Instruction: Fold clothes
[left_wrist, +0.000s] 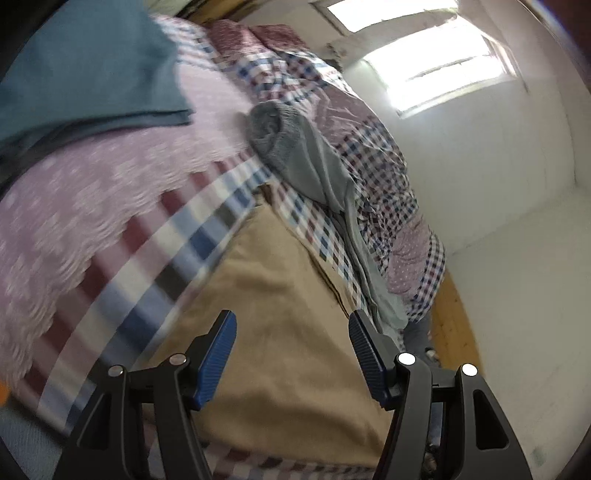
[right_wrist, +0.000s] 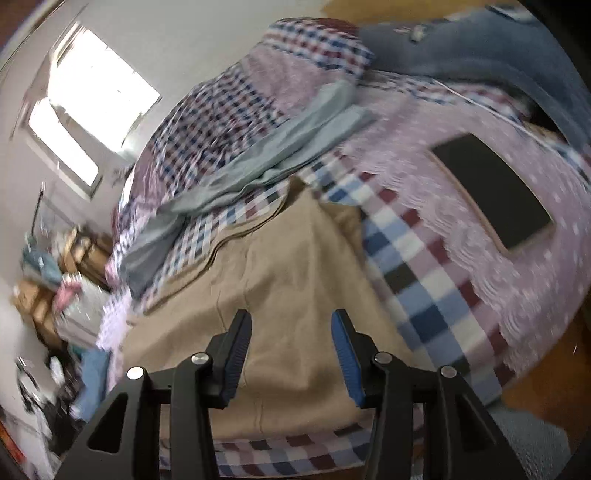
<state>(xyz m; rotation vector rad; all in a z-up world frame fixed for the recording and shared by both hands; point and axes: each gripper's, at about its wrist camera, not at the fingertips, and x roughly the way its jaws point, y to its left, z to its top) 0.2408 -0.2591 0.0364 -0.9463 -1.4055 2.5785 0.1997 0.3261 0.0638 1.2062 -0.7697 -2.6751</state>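
Our left gripper (left_wrist: 291, 332) hangs above the tan garment (left_wrist: 280, 314), its jaws well apart with nothing between the blue pads (left_wrist: 216, 362). Our right gripper (right_wrist: 291, 330) is likewise parted and empty over the same tan cloth, which lies flat on the checked bedspread (right_wrist: 417, 295) near the bed's edge. A grey garment (right_wrist: 258, 162) lies crumpled beyond it; a folded teal one (left_wrist: 85, 74) sits farther off, and a dark tablet (right_wrist: 491, 192) rests on the pink lace cover (right_wrist: 546, 288).

- You'll find no readable text, label, brand, number or sign in either wrist view
- Your bedding and clothes carry only checks and dots, and motion blur smears the small clutter by the wall beyond reading
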